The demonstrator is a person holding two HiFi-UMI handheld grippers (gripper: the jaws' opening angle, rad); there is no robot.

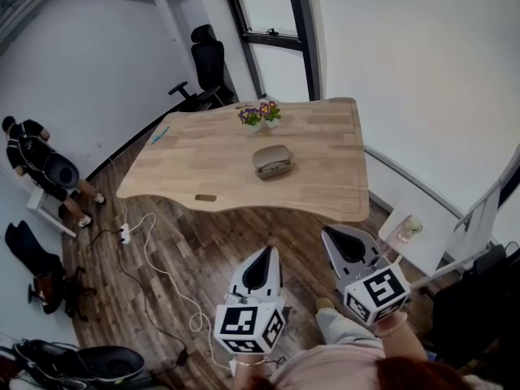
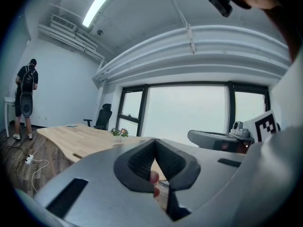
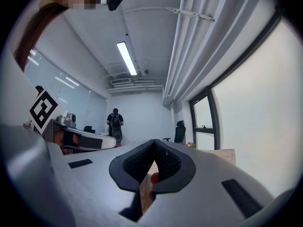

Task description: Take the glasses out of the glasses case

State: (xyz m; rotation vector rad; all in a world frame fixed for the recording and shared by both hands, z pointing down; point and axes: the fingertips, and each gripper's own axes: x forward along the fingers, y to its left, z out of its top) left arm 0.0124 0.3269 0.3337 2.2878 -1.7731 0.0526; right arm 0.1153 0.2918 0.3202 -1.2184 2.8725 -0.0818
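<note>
A greyish-tan oval glasses case (image 1: 272, 162) lies near the middle of the pale wooden counter (image 1: 187, 169), well apart from both grippers. Whether its lid is raised cannot be made out from the head view. Just beyond it, towards the window, stands a small pot of purple and yellow flowers (image 1: 260, 114).

The left gripper (image 1: 265, 252) and the right gripper (image 1: 331, 234) hang side by side over the dark plank floor (image 1: 203, 258), short of the counter's near edge. Each one's black padded jaws are pressed together at the tips – nothing sits between them.

A white cable (image 1: 150, 258) trails across the floor. A black office chair (image 1: 209, 59) stands at the counter's far end, and a person in dark clothes (image 1: 32, 157) is by the left wall.
</note>
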